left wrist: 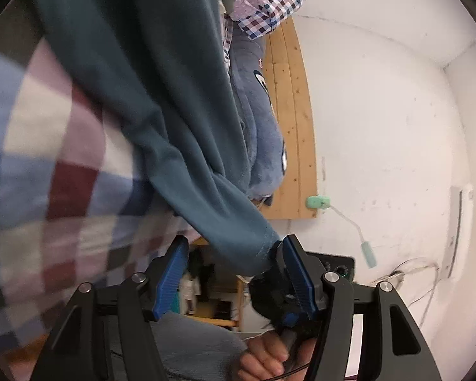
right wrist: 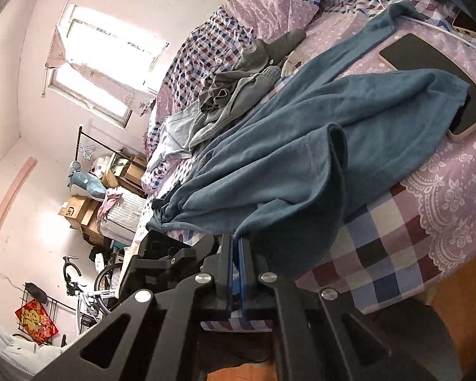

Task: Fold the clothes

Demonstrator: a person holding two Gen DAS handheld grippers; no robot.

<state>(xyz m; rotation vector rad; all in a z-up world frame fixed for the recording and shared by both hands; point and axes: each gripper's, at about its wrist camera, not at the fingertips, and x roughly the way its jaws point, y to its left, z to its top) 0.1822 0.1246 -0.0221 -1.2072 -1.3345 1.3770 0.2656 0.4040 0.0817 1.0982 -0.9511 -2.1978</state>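
Observation:
A teal fleece garment (right wrist: 301, 146) lies spread over the bed and hangs off its edge. My right gripper (right wrist: 237, 249) is shut on the garment's hanging hem, blue pads pressed together. In the left wrist view the same garment (left wrist: 136, 79) drapes down to a bunched end between the fingers of my left gripper (left wrist: 234, 254), which stands open. The right gripper's black body (left wrist: 269, 289), held by a hand (left wrist: 263, 355), sits against the left gripper's right finger (left wrist: 298, 273).
A checked and lilac bedspread (right wrist: 396, 231) covers the bed. A large phone (right wrist: 434, 85) lies partly under the teal garment. Grey clothes (right wrist: 238, 95) and a pale blue garment (right wrist: 177, 127) are heaped behind. A wooden headboard (left wrist: 288, 120) meets the white wall; boxes (right wrist: 79, 209) and a bicycle (right wrist: 92, 289) stand beyond.

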